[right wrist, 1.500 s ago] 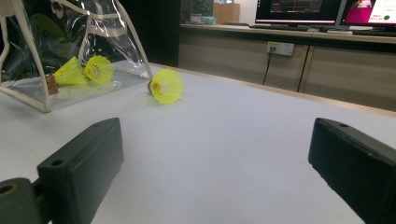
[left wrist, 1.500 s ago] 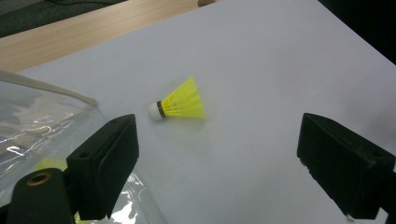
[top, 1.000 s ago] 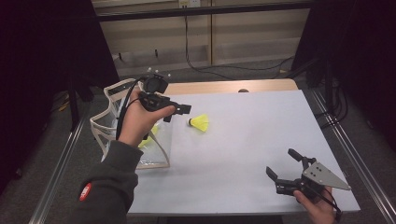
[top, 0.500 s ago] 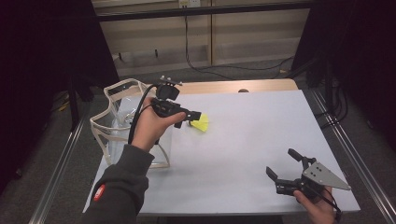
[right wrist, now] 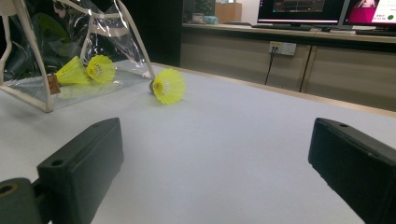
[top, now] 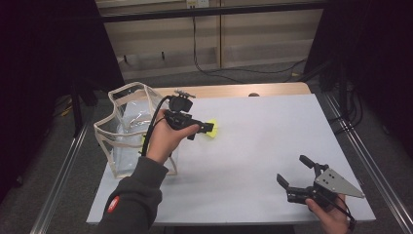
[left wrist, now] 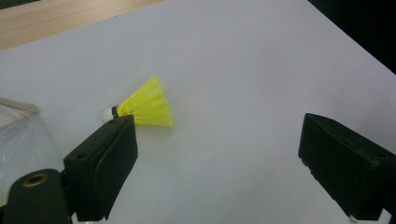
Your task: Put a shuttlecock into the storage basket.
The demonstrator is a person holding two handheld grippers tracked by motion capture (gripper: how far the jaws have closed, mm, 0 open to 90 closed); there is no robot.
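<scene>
Left tongs (top: 207,130) hang low over the white tabletop (top: 263,146), held in the person's left hand (top: 163,141), with their jaws spread wide and nothing between them. Just ahead of them lies the yellow shuttlecock (top: 210,128) on its side, on the bare tabletop beside the clear bag (top: 127,127). In the left gripper view the shuttlecock (left wrist: 145,104) sits off toward one jaw rather than midway: its white cork end is right at the tip of the jaw on the left of that view, and whether the two touch I cannot tell. The feathered skirt fans out toward the gap, while the jaw on the right stands well apart from it. The pads are not pressing on it.

Right tongs (top: 295,176) rest near the front right corner of the tabletop in the person's right hand (top: 331,214), also released, jaws wide and empty. They are well apart from the shuttlecock, which in the right gripper view (right wrist: 168,86) lies far ahead across the white surface, open skirt turned toward that camera, just outside the mouth of the clear bag (right wrist: 70,42).

Two more yellow shuttlecocks (right wrist: 86,70) lie inside the bag, behind its transparent wall. The bag stands on the left part of the tabletop, its cream-trimmed rim open upward.
</scene>
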